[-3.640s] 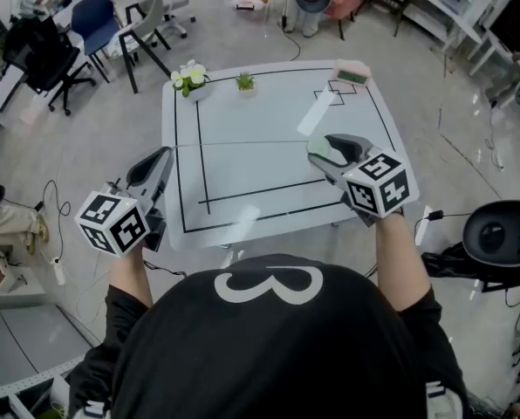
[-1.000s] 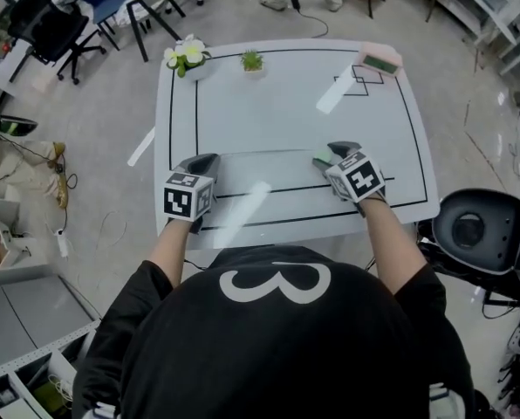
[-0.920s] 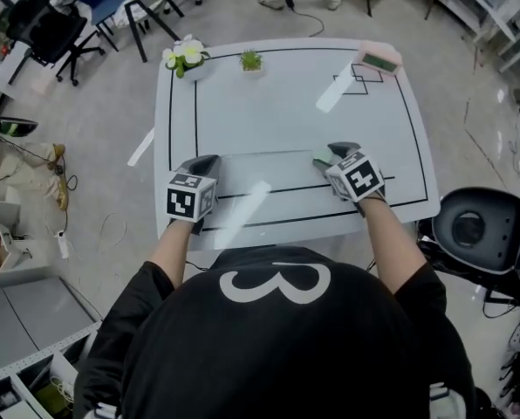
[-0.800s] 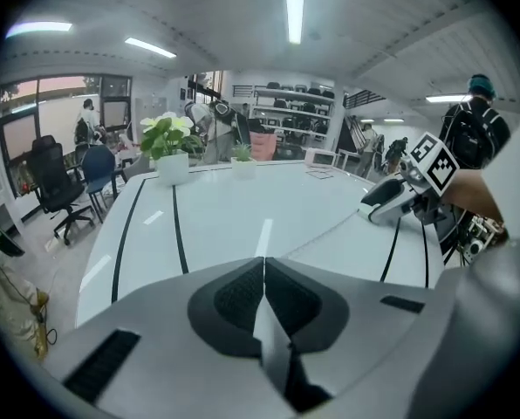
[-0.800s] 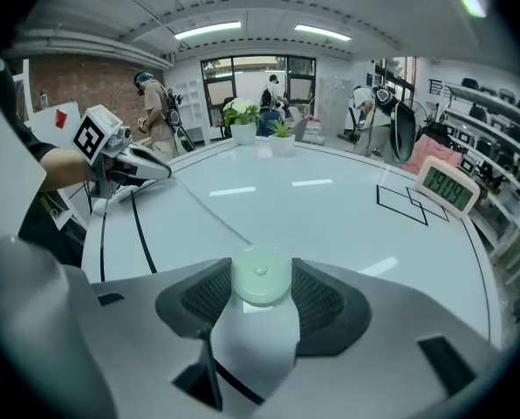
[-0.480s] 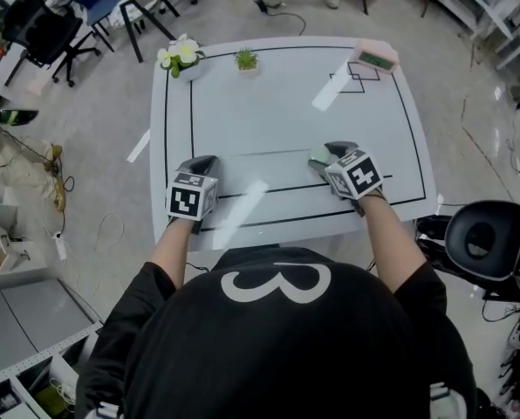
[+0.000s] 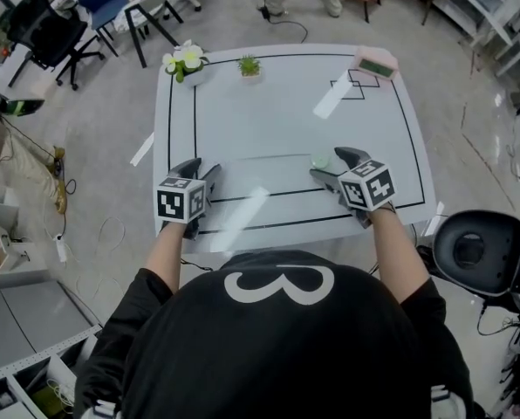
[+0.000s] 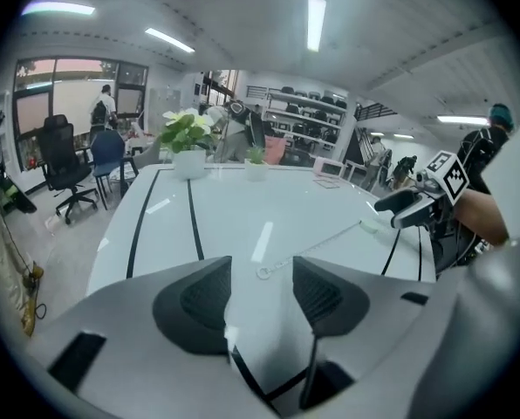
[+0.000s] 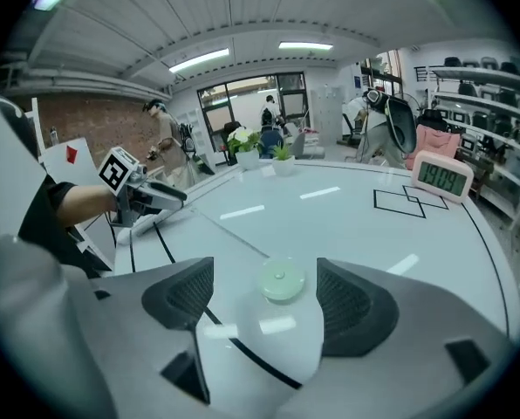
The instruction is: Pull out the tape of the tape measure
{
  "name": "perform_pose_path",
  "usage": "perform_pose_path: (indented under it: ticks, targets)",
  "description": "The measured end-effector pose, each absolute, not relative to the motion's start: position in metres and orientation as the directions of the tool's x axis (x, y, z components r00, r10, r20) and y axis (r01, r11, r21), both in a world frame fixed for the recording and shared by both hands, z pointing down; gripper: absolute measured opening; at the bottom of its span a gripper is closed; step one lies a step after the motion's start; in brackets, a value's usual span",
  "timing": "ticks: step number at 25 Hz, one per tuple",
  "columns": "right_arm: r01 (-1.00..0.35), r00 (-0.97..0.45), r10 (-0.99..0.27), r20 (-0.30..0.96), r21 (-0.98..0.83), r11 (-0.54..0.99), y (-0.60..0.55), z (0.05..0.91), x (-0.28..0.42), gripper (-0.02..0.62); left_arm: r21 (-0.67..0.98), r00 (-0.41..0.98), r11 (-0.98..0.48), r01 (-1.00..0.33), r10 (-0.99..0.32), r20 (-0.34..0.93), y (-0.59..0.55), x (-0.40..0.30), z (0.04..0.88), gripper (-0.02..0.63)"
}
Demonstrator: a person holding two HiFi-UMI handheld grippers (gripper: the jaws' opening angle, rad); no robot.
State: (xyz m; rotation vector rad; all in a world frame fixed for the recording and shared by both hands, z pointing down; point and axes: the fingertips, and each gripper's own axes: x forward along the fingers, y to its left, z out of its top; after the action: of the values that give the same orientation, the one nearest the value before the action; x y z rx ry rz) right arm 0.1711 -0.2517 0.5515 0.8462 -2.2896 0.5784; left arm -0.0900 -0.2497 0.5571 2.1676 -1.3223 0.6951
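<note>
Now both grips are off. Half a second ago the left gripper (image 7: 203, 169) pinched the tape's end and the right one held the case. Its jaws have just been opening and now stand well apart, with nothing pressed between the pads. The ring end (image 8: 263, 272) lies on the table (image 7: 286, 103) just ahead of them.

From there the tape (image 8: 317, 247) runs as a thin line across the table to the round green case (image 9: 281, 281). The case sits flat between the tips of the right gripper (image 7: 327, 164), whose jaws have also just been opening and no longer touch it. That gripper has drawn back slightly toward us.

We judge the pull finished, since the tape lies drawn out and both ends are let go. The one worry is a spring reel drawing it back in.

Along the far edge stand a flower pot (image 7: 186, 59), a small green plant (image 7: 249, 65) and a digital clock (image 7: 375, 62) — all well apart from the tape. Nothing on the table blocks either gripper's way back.
</note>
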Motion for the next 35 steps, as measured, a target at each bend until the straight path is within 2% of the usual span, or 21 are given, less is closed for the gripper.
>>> perform_pose_path:
  ticks: [2,7,9,13,15,16,17,22,35]
  targets:
    - [-0.689,-0.639,-0.441,0.631,-0.214,0.693,-0.244,0.533,0.167,0.356,0.193,0.417,-0.387,-0.902,-0.661,0.624,-0.246,-0.091,0.546,0.227]
    - [-0.666,-0.718,-0.501,0.483,-0.267,0.697,-0.214,0.473,0.142,0.322,0.311,0.534,-0.434,-0.845,-0.668,0.519,-0.222,-0.077,0.490,0.230]
    - [-0.637,-0.758,-0.515,0.401,-0.282,0.717,-0.197,0.442,0.127,0.253,0.348,0.593,-0.480,-0.805,-0.665,0.455,-0.208,-0.066,0.458,0.225]
    - [-0.587,-0.808,-0.532,0.253,-0.259,0.767,-0.164,0.388,0.101,0.094,0.404,0.706,-0.585,-0.704,-0.642,0.300,-0.178,-0.041,0.393,0.164]
    - [-0.601,-0.799,-0.558,0.226,-0.238,0.763,-0.153,0.373,0.095,0.011,0.388,0.742,-0.638,-0.665,-0.624,0.246,-0.162,-0.032,0.367,0.077]
    - [-0.617,-0.786,-0.575,0.227,-0.226,0.754,-0.149,0.370,0.094,0.011,0.377,0.756,-0.661,-0.649,-0.614,0.227,-0.154,-0.028,0.357,0.015]
    - [-0.631,-0.774,-0.589,0.230,-0.214,0.746,-0.145,0.369,0.094,0.011,0.368,0.770,-0.680,-0.634,-0.603,0.211,-0.147,-0.024,0.349,0.003]
    - [-0.638,-0.770,-0.603,0.207,-0.254,0.727,-0.123,0.364,0.086,0.011,0.376,0.814,-0.727,-0.574,-0.554,0.172,-0.119,-0.014,0.337,0.003]
    - [-0.657,-0.754,-0.628,0.192,-0.217,0.722,-0.095,0.352,0.082,0.009,0.372,0.810,-0.724,-0.581,-0.558,0.178,-0.098,-0.014,0.344,0.003]
